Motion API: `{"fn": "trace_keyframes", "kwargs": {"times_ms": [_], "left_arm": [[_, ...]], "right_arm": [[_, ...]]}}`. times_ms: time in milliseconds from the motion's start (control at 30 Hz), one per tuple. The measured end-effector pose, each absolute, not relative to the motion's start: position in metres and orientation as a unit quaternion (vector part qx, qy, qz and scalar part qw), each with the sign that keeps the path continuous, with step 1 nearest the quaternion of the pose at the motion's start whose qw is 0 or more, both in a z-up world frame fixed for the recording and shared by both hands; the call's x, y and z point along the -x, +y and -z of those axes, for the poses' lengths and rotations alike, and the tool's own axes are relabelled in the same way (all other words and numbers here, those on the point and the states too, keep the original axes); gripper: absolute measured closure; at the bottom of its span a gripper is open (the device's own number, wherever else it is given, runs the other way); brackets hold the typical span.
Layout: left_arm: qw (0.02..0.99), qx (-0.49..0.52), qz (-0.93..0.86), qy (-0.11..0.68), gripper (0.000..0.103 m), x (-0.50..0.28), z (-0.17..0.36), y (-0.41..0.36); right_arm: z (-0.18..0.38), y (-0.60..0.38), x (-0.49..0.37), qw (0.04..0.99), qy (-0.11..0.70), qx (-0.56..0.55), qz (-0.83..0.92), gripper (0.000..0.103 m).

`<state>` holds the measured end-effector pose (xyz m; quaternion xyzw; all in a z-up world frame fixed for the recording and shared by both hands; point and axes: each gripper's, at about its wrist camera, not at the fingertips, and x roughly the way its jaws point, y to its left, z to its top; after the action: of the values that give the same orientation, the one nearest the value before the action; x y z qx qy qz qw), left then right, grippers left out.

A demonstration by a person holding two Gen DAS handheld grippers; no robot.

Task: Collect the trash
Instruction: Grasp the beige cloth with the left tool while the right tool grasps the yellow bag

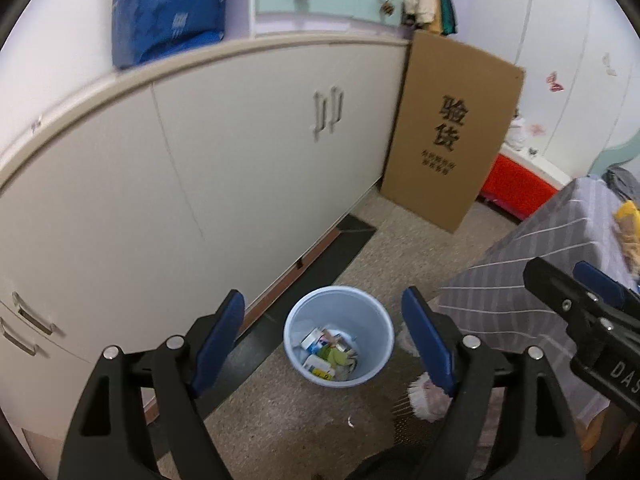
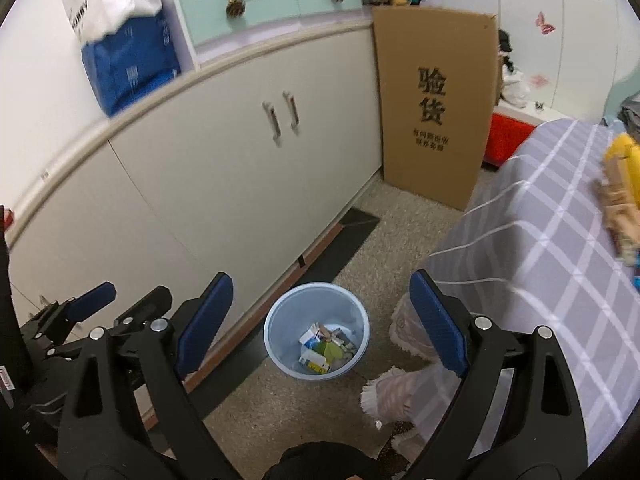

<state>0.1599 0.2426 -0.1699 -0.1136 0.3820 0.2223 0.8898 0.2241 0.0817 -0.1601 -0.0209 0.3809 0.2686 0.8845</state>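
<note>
A light blue trash bin stands on the carpet below both grippers and also shows in the right wrist view. Small boxes and wrappers lie in its bottom, seen too in the right wrist view. My left gripper is open and empty, high above the bin. My right gripper is open and empty, also above the bin. The right gripper shows at the right edge of the left wrist view, and the left gripper at the left of the right wrist view.
A white cabinet runs along the left. A cardboard sheet leans at its end. A table with a grey striped cloth stands to the right, with yellow and tan items on it. Fuzzy pink slippers lie beside the bin.
</note>
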Motion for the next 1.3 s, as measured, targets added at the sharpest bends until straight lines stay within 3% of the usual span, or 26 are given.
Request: {"fn": "trace_keyframes", "kwargs": {"times_ms": [300,800,1233,1300], "left_arm": [[0.919,0.083,-0.171,0.347,0.019,-0.155,0.126,0.164],[0.92,0.04,0.005,0.39,0.018,-0.218,0.113,0.002],[0.913,0.042,0.017,0.406,0.018,-0.292,0.125,-0.038],[0.912,0.039,0.016,0.408,0.022,-0.301,0.13,-0.042]], "right_arm": [[0.115,-0.007,-0.196,0.914,0.333,-0.019,-0.229,0.013],[0.094,-0.198,-0.187,0.939,0.312,-0.119,-0.086,0.011],[0.118,-0.248,-0.238,0.923,0.361,-0.124,-0.049,0.011],[0.118,-0.246,-0.244,0.923,0.362,-0.118,-0.054,0.011]]}}
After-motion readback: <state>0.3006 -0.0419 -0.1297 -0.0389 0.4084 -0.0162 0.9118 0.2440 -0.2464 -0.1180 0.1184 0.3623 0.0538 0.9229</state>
